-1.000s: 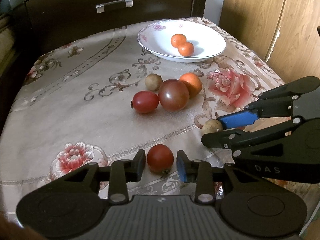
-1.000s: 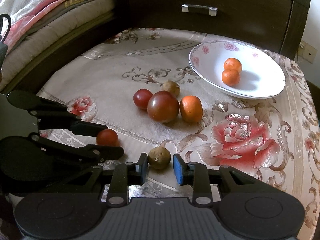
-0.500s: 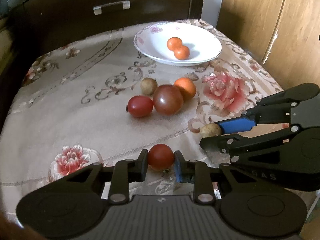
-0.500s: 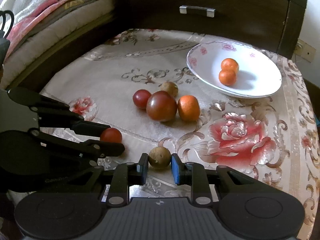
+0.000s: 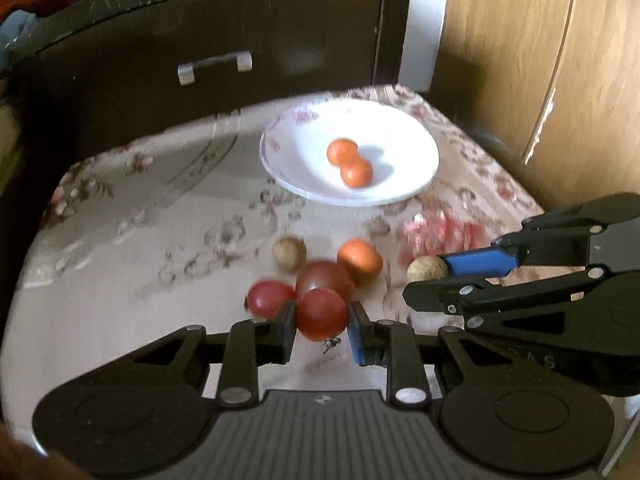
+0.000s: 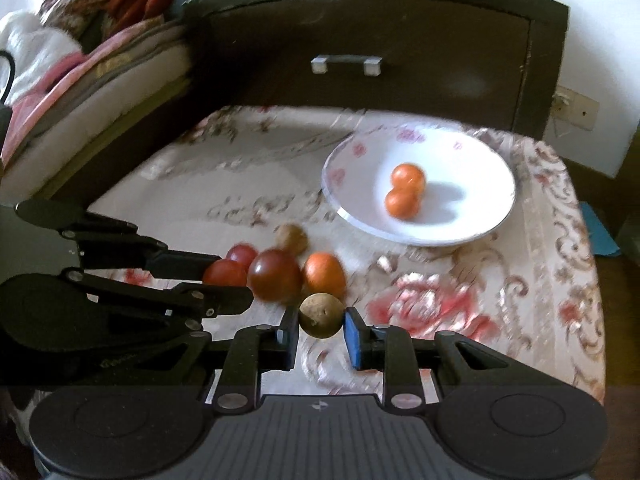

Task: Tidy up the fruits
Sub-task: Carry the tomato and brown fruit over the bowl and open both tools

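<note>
Holding one fruit in each tool, I am above a table (image 5: pixel 100 248) covered in a flowered cloth. My left gripper (image 5: pixel 322 326) is clamped on a red tomato (image 5: pixel 321 314), its fingers pressing the fruit from both sides. My right gripper (image 6: pixel 320 330) is clamped on a small brown fruit (image 6: pixel 321 314), round, dull and speckled.

Ahead of both tools and toward my right sits a white bowl (image 6: pixel 472 152) with two small oranges (image 6: pixel 404 192) touching each other inside; much of its floor is bare. A dark cabinet (image 6: pixel 440 60) stands right behind the table's far edge. Wooden panels (image 5: pixel 540 60) close off the right side, and bedding (image 6: pixel 60 80) lies off to the left.

Just beyond my fingertips lies a cluster of loose fruit: a large dark tomato (image 6: pixel 274 276), a smaller red one (image 6: pixel 242 254), an orange (image 6: pixel 324 274) and another brown fruit (image 6: pixel 294 236), all close together. Open cloth stretches to the left of that cluster.

Both tools point forward, side by side, tips near each other. Motion blur softens the cloth pattern.
</note>
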`<state>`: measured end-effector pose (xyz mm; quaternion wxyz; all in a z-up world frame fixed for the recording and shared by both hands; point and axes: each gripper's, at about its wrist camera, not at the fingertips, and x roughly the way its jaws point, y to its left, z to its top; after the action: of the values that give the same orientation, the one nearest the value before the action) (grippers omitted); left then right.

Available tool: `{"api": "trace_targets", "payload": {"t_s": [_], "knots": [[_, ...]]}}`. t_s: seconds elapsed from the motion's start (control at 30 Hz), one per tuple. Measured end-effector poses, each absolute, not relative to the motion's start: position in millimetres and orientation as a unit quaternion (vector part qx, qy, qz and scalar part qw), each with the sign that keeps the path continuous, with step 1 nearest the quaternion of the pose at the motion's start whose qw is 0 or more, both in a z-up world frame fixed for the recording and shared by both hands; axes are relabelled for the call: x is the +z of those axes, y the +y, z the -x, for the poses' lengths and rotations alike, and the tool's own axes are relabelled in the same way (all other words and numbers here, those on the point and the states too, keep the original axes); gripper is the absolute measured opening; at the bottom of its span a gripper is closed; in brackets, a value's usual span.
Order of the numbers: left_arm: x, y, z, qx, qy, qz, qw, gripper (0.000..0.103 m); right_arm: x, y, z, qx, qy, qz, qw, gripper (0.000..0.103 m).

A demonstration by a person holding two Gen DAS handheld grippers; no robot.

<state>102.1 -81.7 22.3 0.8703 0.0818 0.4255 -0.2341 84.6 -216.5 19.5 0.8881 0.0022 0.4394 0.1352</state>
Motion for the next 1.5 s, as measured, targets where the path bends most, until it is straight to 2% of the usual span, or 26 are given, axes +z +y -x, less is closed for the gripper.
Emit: {"api": "trace_targets", "payload": {"t_s": [0.67, 1.5], "knots": [[21, -128, -180, -0.229, 0.403, -0.102, 0.880, 0.034, 14, -255, -153, 0.090, 0.422, -0.025, 0.902, 0.021], [4, -139, -203, -0.221, 0.394, -0.118, 0.884, 0.033, -3, -263, -183, 0.087, 0.419, -0.018, 0.904, 0.022]]}}
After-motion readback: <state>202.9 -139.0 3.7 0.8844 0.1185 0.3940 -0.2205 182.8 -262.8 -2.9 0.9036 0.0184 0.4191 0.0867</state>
